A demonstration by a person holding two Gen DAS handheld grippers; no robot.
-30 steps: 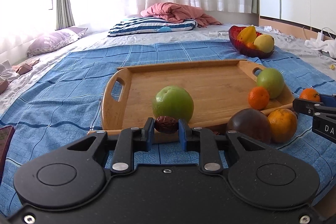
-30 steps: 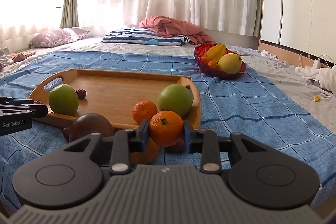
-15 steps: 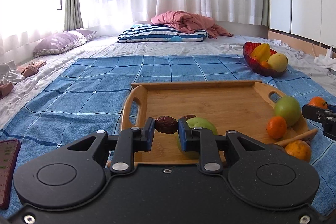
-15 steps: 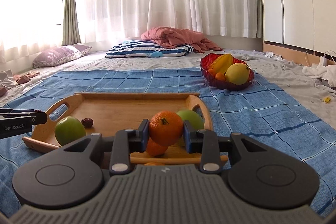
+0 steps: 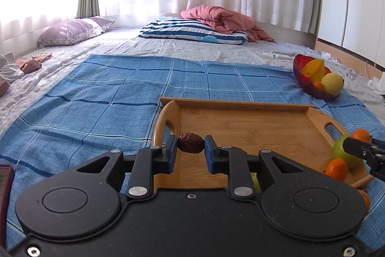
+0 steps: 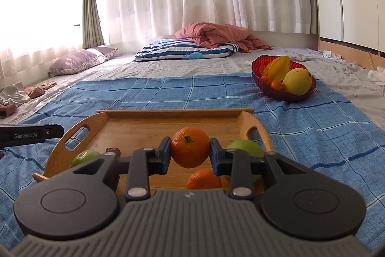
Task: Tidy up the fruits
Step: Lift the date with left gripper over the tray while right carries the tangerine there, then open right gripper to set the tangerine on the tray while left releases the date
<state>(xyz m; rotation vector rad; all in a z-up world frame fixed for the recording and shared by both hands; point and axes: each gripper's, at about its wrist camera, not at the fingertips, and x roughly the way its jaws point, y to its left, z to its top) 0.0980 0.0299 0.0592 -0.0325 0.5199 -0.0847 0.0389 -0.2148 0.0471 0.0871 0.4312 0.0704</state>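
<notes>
Left gripper [image 5: 190, 147]: blue pads clamped on a small, wrinkled dark-brown date [image 5: 190, 142], held above the near-left part of the rectangular bamboo tray w/ cut-out handles [image 5: 252, 123]. Right gripper [image 6: 190, 151]: pads pressed on both sides of a round orange tangerine [image 6: 190, 147], stem facing the camera, held over the tray's near-right area. Lying on the tray — a second tangerine [image 6: 204, 180] just below the held one, a green apple [image 6: 245, 147] by the rt handle, another green apple [image 6: 85, 157] at the near-left w/ a second brown date [image 6: 113, 150] beside it. Tray rests on a blue checked cloth [image 6: 168, 93] spread over the bed. Beyond, to the right — red glass bowl [image 6: 284, 90] w/ a yellow starfruit, a yellow round fruit and small oranges; well apart from the tray. Far end: striped blue-white pillow [image 6: 185, 49], pink quilt [image 6: 216, 35].
</notes>
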